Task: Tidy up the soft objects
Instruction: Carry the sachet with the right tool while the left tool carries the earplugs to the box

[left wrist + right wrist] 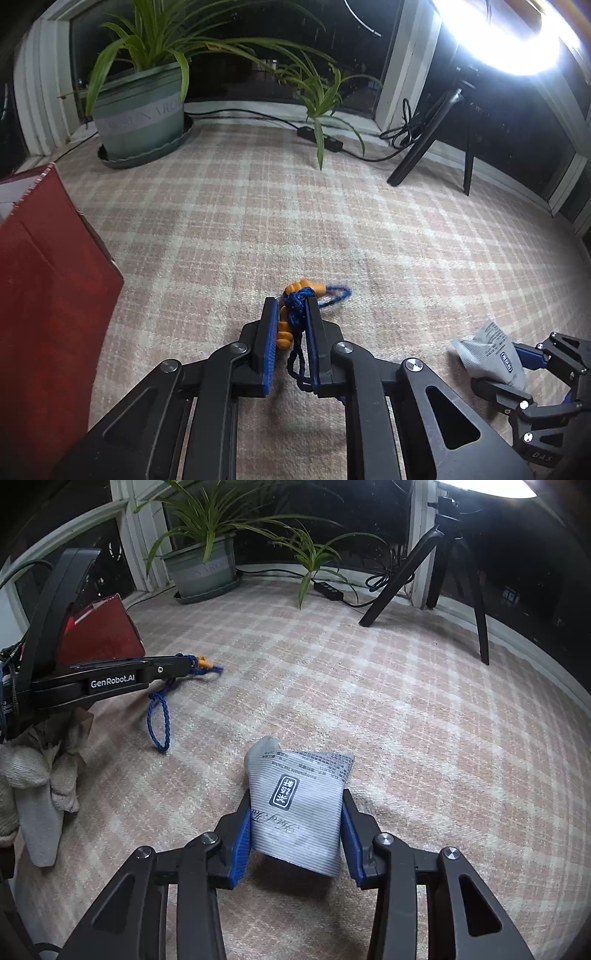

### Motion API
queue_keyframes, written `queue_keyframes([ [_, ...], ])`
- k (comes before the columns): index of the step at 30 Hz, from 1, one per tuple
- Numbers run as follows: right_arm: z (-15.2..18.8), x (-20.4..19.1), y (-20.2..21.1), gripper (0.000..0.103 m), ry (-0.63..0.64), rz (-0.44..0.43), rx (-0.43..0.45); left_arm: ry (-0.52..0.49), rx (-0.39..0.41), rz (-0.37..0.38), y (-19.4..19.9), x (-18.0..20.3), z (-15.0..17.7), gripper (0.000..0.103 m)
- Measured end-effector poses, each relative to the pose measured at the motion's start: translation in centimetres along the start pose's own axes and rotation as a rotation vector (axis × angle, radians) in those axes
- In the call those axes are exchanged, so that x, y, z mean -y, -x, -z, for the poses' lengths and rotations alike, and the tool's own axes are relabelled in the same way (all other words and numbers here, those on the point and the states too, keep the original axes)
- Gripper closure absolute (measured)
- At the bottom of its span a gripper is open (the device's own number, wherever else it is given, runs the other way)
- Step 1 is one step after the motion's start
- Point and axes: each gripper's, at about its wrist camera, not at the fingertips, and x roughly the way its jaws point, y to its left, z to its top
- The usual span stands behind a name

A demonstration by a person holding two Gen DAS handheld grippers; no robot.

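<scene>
From the left wrist, the left gripper (291, 306) is pinching the blue cord with orange earplugs (297, 308) narrowly, its length running along the fingers, the red box (48, 295) standing left (nearest this hand). From the right wrist, the right gripper (295, 801) is clasping the grey packet (297, 808), lengthwise between the fingers.

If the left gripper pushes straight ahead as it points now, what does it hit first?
Probably nothing soon: beyond the left gripper, shut on the blue cord with orange earplugs, lies bare pink plaid cloth, then the black power cable by the window. Depth unclear.

Red box (48, 295) cropped at left edge — pot lettering (144, 114) blurred
</scene>
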Motion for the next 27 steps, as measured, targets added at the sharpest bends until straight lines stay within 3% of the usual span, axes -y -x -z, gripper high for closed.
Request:
queue_keyframes([
  [15,-1.0,-0.2,2.6,0.065,0.008,-0.009,0.059,0.082,0.071,0.060,4.1,-1.4,0.3,0.092],
  [27,-3.0,-1.6,5.6,0.065,0.042,-0.050,0.133,0.113,0.191,0.122,11.8,-1.3,-0.3,0.092],
])
